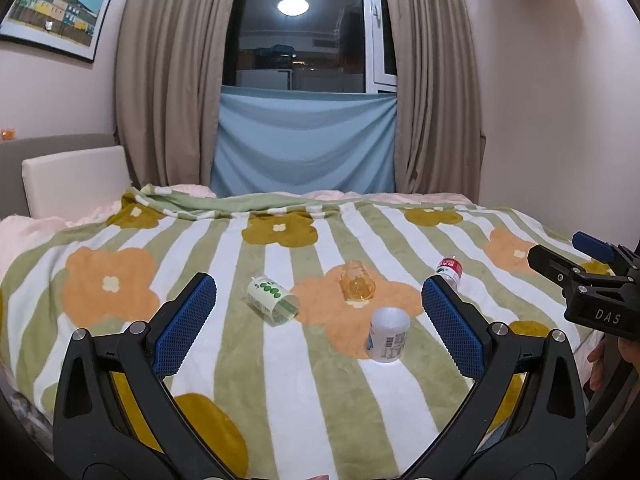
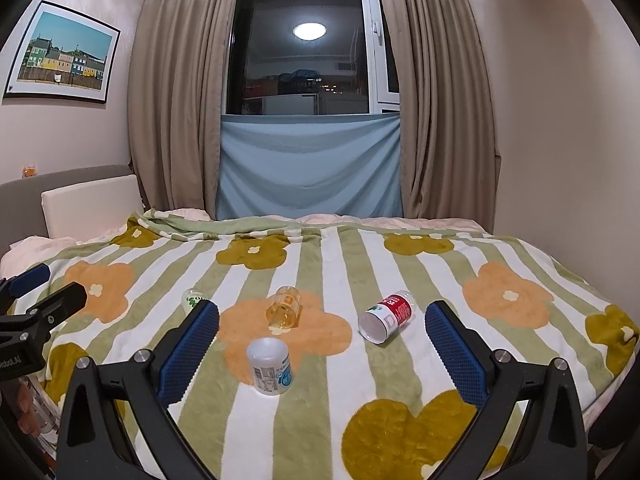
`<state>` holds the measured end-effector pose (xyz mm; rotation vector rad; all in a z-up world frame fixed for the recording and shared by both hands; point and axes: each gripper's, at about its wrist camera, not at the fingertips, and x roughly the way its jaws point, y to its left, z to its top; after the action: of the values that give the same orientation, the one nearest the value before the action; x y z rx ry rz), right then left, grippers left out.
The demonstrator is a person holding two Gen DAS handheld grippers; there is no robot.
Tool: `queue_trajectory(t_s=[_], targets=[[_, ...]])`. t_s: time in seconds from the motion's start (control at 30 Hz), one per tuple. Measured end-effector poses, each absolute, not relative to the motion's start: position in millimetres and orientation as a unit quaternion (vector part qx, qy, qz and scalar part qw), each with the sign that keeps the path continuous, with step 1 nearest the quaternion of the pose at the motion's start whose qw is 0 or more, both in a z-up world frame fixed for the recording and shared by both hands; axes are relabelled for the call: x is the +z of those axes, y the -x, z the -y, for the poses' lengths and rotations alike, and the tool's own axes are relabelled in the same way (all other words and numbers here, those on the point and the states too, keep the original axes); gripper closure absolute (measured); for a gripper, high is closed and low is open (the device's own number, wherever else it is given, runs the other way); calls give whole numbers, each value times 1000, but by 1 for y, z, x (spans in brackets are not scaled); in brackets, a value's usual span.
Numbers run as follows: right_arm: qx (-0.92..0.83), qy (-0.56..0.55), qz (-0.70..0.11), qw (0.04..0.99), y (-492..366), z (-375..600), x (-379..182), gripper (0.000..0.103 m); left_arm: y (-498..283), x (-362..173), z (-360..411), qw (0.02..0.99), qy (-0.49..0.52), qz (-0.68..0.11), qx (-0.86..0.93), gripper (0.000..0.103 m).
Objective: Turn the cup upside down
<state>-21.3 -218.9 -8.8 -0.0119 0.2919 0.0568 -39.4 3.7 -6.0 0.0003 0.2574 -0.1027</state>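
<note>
Looking through the left wrist view first, I see the left gripper spread wide with nothing between its blue pads. It hangs above a bed with a flowery blanket. Four cups rest on the blanket. A white cup is nearest and looks already bottom-up, though it leans a little. An orange see-through cup lies on its side, with one round end turned toward the camera; I cannot tell if that end is the mouth. A green-dotted cup lies on its side to the left, its open mouth facing down-right. A red-label cup peeks out behind the right pad. The right gripper shows at the far right edge, and I cannot tell from here how wide it is. In the right wrist view, the right gripper is spread wide too and holds nothing. The red-label cup lies on its side just ahead and a bit right of middle, long way running from front-left to back-right, open mouth toward the camera — near the right pad. The orange see-through cup sits ahead, left of middle. I think the right hand is closer to the red one, and the left hand to the green one.
</note>
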Motion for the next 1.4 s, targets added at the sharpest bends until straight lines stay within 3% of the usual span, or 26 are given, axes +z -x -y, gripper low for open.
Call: queue_trajectory(t_s=[1.4], targets=[[28, 10, -144, 989, 18, 211, -3, 0, 45, -6, -10, 992, -2, -104, -72, 0]])
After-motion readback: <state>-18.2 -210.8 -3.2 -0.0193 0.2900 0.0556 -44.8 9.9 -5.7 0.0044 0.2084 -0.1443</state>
